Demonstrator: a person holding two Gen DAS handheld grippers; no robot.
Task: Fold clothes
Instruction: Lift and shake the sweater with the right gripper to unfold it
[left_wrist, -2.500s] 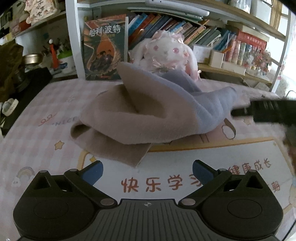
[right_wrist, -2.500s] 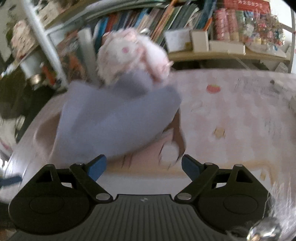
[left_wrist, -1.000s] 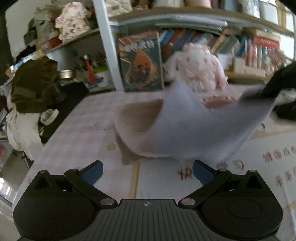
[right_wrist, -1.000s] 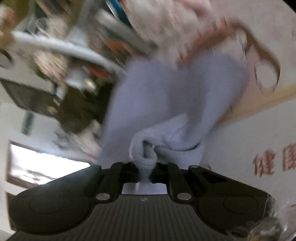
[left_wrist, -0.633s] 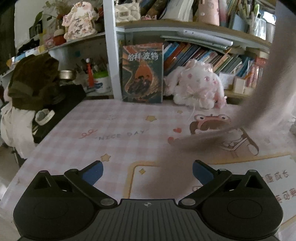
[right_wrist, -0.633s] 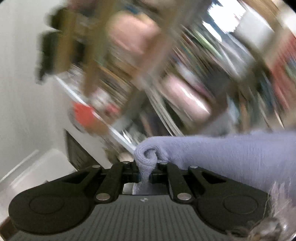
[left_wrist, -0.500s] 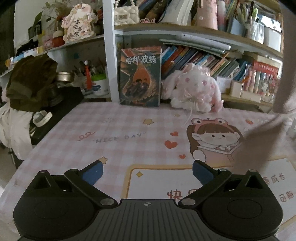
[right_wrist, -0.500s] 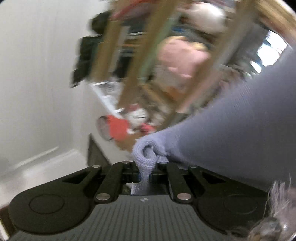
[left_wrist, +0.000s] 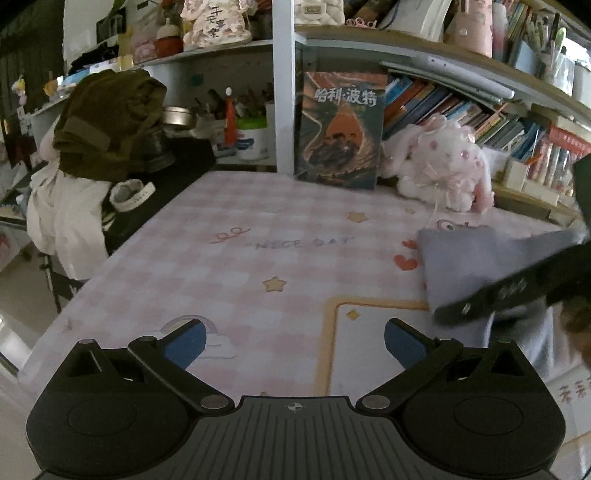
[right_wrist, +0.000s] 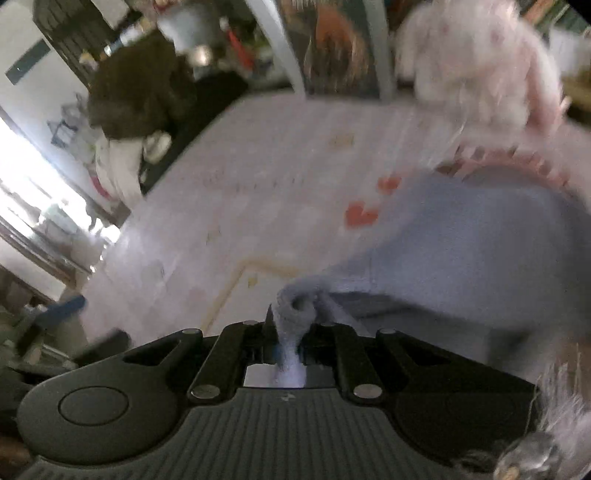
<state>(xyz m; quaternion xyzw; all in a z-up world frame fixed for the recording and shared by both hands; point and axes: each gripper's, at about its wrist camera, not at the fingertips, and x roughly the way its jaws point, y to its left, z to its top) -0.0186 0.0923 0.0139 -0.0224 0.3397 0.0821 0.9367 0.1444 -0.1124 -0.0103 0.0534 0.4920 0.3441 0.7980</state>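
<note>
A lilac-grey fleece garment (right_wrist: 480, 236) lies spread on the pink checked table mat (right_wrist: 266, 177). My right gripper (right_wrist: 290, 332) is shut on a bunched edge of it, low over the mat. In the left wrist view the garment (left_wrist: 465, 266) lies at the right, partly hidden by the dark body of the right gripper (left_wrist: 517, 288) crossing in front of it. My left gripper (left_wrist: 293, 336) is open and empty, above the near left part of the mat (left_wrist: 258, 273).
A white plush rabbit (left_wrist: 439, 170) and an upright book (left_wrist: 340, 129) stand at the back edge under bookshelves. A chair with dark and white clothes (left_wrist: 96, 147) stands off the table's left edge.
My right gripper grabbed the garment, swung it up off the table and has brought it back down to the mat on the right. My left gripper stayed open.
</note>
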